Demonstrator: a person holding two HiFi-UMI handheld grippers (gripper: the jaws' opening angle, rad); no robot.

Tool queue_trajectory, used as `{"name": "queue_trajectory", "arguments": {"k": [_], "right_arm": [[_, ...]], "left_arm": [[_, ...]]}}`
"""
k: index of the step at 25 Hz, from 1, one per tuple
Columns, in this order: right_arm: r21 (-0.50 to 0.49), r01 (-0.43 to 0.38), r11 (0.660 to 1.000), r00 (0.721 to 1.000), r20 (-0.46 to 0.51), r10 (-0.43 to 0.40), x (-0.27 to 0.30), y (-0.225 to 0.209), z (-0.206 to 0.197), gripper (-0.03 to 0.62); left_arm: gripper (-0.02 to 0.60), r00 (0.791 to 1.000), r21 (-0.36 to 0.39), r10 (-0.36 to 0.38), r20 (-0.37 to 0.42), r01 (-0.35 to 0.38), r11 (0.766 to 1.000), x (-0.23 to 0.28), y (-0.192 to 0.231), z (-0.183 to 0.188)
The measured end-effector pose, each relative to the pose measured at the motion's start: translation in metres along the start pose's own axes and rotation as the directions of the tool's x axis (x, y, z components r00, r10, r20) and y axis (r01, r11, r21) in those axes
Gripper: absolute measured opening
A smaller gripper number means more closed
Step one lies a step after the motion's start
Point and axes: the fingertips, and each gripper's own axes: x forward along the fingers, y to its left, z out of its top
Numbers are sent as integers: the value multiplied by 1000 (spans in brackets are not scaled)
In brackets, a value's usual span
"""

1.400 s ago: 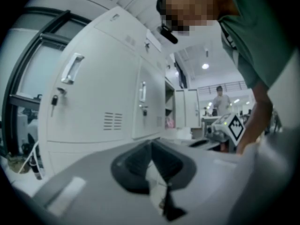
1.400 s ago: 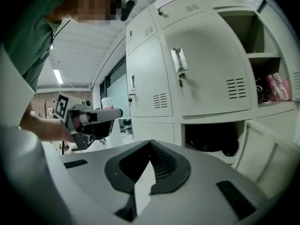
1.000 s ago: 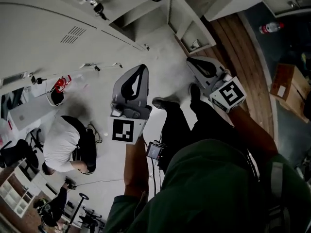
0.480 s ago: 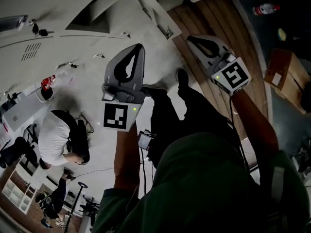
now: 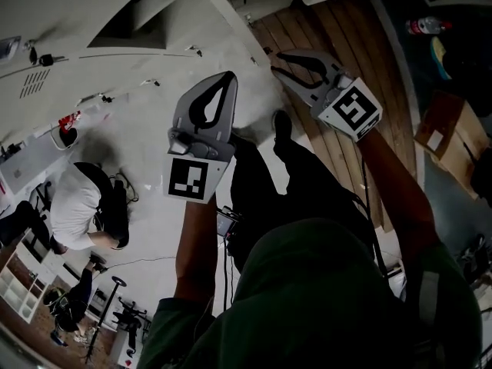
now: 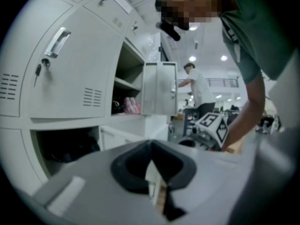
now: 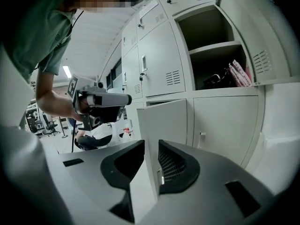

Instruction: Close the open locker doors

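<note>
A white lower locker door [image 7: 164, 121] stands ajar, and its free edge runs between the jaws of my right gripper [image 7: 151, 144]. Those jaws are opening and the pads do not press on the door. In the head view the right gripper [image 5: 275, 61] reaches toward the lockers, jaws apart. Above, another locker [image 7: 211, 55] gapes open with its door [image 7: 248, 36] swung right; a pink packet [image 7: 239, 74] lies on its shelf. My left gripper [image 5: 228, 78] hangs lower left, shut and empty, also seen as the left gripper [image 6: 151, 146]. Open compartments [image 6: 126, 88] and a swung-out door [image 6: 159, 88] show in its view.
A person in a white shirt [image 5: 73, 210] crouches on the pale floor at the left. Wooden flooring [image 5: 361, 44] runs to the right, with a bottle [image 5: 427, 27] and a cardboard box [image 5: 446, 141] beyond it. Closed locker doors with handles [image 6: 58, 40] line the left.
The right gripper's jaws were together and now stand apart. It has shifted left and up in the head view, toward the lockers. The left gripper stays shut.
</note>
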Motion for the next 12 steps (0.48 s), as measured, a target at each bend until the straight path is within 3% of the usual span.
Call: {"name": "queue_trajectory", "arguments": {"k": [12], "right_arm": [[-10,-40,999,999,-7,40,22,20,4,63]], "left_arm": [[0,998,-15,59,-7,-59,998,-23,15,-4]]}}
